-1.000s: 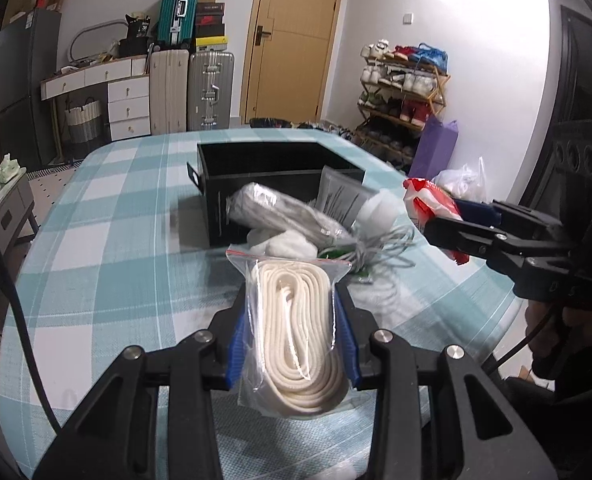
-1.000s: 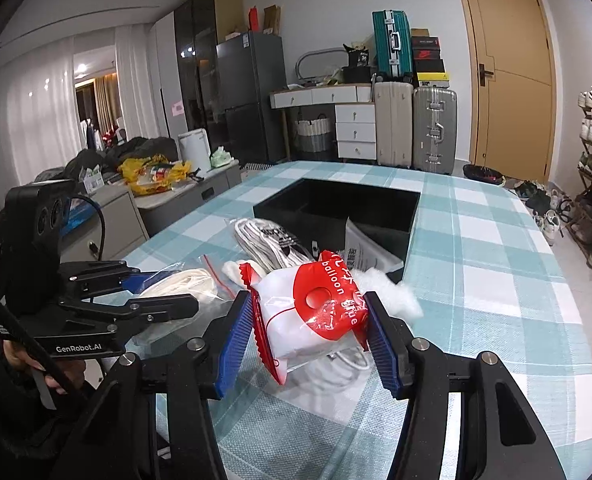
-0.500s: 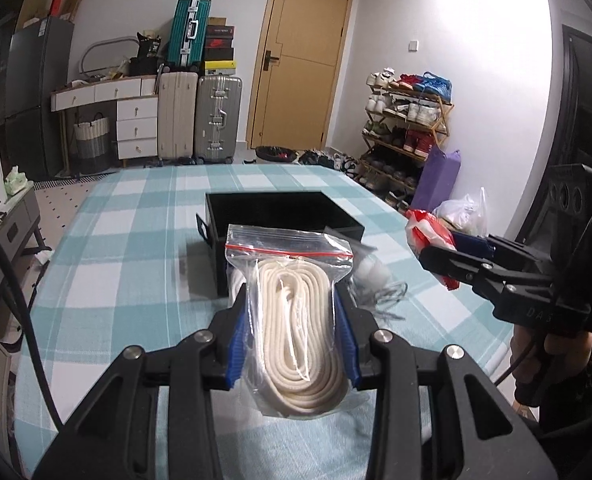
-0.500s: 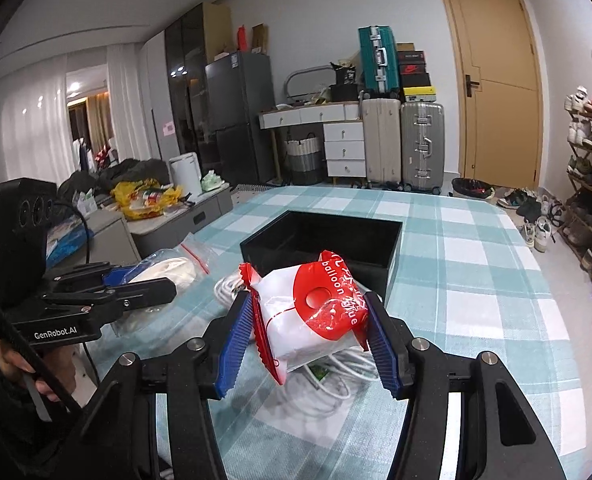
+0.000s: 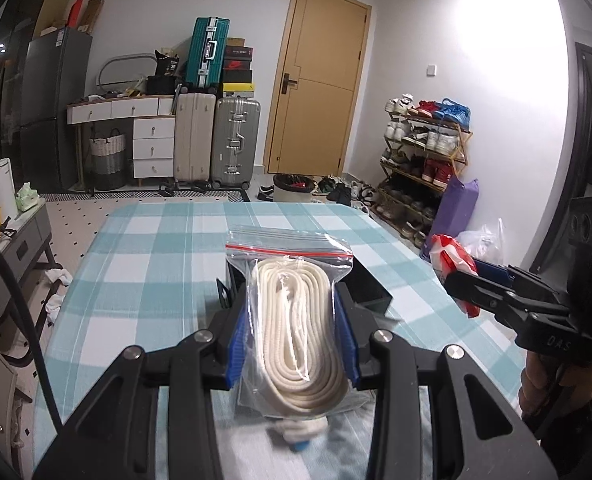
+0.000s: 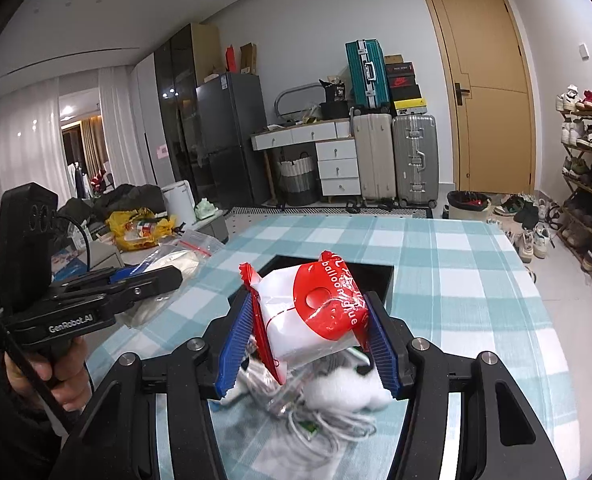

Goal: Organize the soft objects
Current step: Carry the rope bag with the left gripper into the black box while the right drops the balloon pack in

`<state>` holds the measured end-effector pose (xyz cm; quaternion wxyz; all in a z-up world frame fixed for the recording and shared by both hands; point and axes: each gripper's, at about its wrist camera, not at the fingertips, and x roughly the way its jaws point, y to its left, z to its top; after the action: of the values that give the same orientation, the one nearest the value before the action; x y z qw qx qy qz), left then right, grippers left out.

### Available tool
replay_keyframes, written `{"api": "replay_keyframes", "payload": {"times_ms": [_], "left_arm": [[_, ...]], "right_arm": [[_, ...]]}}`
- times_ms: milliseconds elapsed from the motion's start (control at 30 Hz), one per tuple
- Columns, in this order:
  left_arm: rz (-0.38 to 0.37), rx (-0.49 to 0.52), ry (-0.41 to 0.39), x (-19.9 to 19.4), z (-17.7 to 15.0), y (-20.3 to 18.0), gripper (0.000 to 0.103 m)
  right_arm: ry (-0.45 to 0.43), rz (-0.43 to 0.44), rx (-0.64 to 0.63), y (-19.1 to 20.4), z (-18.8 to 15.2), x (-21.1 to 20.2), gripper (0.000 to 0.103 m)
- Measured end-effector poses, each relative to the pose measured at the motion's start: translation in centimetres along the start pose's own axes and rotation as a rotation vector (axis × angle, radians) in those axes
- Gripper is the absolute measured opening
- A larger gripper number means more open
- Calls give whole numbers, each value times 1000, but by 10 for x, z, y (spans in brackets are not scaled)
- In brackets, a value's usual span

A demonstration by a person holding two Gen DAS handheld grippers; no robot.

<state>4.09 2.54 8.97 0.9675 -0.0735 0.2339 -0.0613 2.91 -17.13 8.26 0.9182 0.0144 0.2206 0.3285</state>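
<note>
A zip bag of coiled white rope [image 5: 292,320] is clamped between the left tongs [image 5: 292,332], raised above the checked surface [image 5: 144,280]. A red-and-white balloon packet [image 6: 315,316] is gripped by the right tongs [image 6: 307,340], above the black box [image 6: 375,276] mid-surface.

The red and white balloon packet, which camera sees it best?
The right wrist view: the balloon packet sits front and centre in the right gripper, its label readable. The left wrist view catches only its red and white edge, far right.
</note>
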Motion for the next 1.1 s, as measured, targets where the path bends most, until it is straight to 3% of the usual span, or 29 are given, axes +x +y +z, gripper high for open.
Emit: {"api": "replay_keyframes", "payload": {"times_ms": [533, 1100], "left_arm": [[15, -21, 42, 61, 23, 8, 37], [31, -29, 137, 118, 15, 8, 37]], "right_arm": [[66, 2, 17, -15, 19, 55, 56], [182, -9, -11, -38, 15, 117, 56]]}}
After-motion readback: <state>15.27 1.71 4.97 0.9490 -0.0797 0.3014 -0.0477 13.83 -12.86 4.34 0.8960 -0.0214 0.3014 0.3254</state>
